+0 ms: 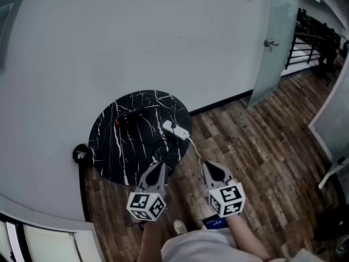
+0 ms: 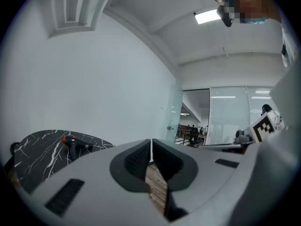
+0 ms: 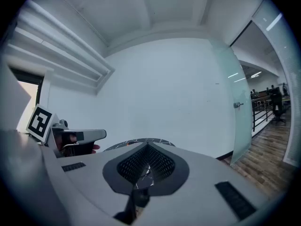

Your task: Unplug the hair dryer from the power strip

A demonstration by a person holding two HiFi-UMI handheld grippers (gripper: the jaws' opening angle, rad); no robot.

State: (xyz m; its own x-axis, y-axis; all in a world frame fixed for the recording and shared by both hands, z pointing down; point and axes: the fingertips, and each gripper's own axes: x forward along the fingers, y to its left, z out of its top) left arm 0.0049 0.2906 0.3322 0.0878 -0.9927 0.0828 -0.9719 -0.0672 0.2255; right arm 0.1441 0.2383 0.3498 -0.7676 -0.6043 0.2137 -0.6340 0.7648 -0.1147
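The hair dryer [image 1: 128, 119], dark with an orange spot at one end, lay on the round black marbled counter [image 1: 112, 157] that stood against the white wall [image 1: 136, 37]. It sat toward the wall side of the top. The white power strip [image 1: 175, 130] rested near the counter's right edge, well apart from the dryer. A white cord [image 1: 195, 149] ran from the strip over the rim and down toward the wooden floor [image 1: 262, 157], which probably explained why the strip sat so close to that edge. The dryer's own lead could not be traced against the dark top, so the plug's exact place on the strip was not clear. The left tongs [image 1: 157, 167] hovered over the near rim of the counter with its tips closed together and nothing between them. The right tongs [image 1: 210, 168] hung just off the counter above the floor, beside the falling cord. It was likewise closed and empty and tipped slightly downward. Both were held side by side, pointing toward the counter, which looked like a ready stance on the way in and not yet a grasp. Neither touched the strip, cord or dryer, so the unplugging seemed not yet begun. The likely plan was for one tongs to steady the strip while the other opened onto the plug.
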